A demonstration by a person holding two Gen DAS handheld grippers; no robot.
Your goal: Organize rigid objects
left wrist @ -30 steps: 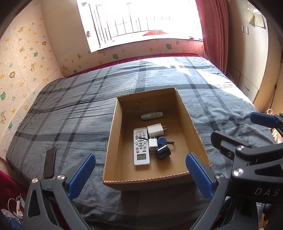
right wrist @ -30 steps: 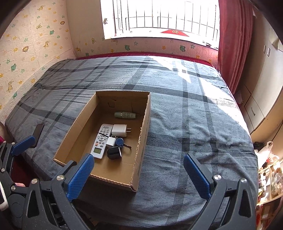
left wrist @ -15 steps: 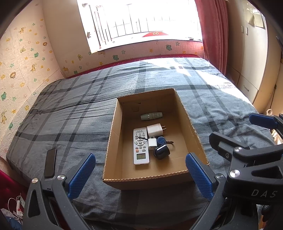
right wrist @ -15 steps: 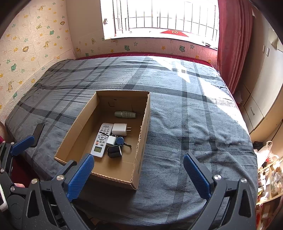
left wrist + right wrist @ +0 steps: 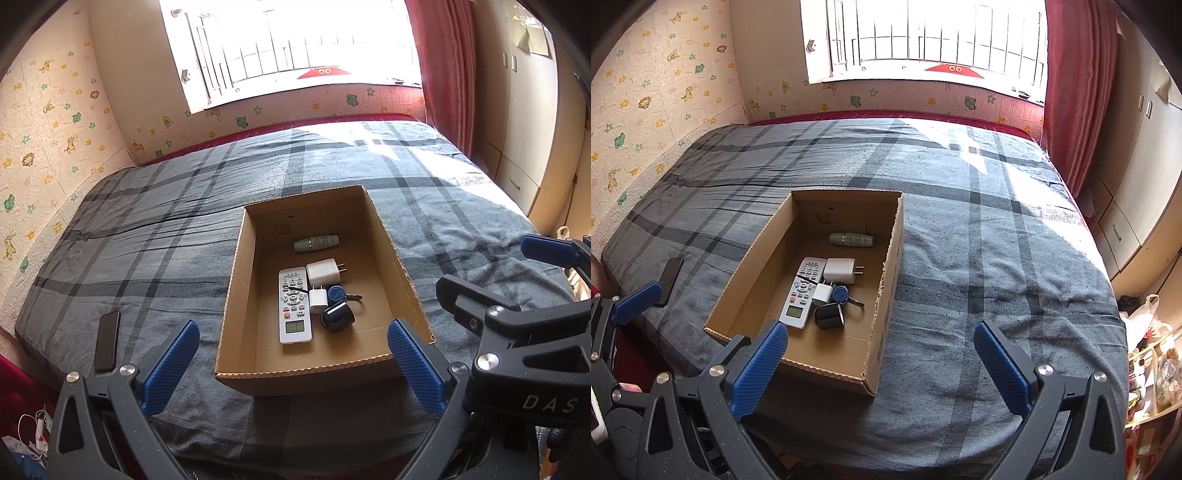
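Left wrist view shows our left claw (image 5: 291,363) spread wide with nothing between its blue fingertips (image 5: 170,369), hovering over the near edge of the bed (image 5: 155,236), and our right claw (image 5: 881,363) is just as wide and empty in its own view. Between them on the grey plaid bedcover we see the open cardboard box (image 5: 236,280), its near wall close to the bed's edge. Inside, all the small items lie on the box floor: a white remote control (image 5: 293,310) lying lengthwise, a large white plug adapter (image 5: 322,270) touching its far right corner, a small white charger cube (image 5: 317,300) just beside the remote, a blue round key fob (image 5: 337,294) with a key sticking out to the right, and a black earbud case (image 5: 338,316) touching the fob from the near side. Farther back, apart from that cluster, a pale green tube (image 5: 317,243) lies crosswise. Outside the box, well to its left near the bed's corner, we see a dark phone (image 5: 108,340) lying flat on the cover. Our right claw's frame also shows at the right edge of the left wrist view, above the bedcover beside the box
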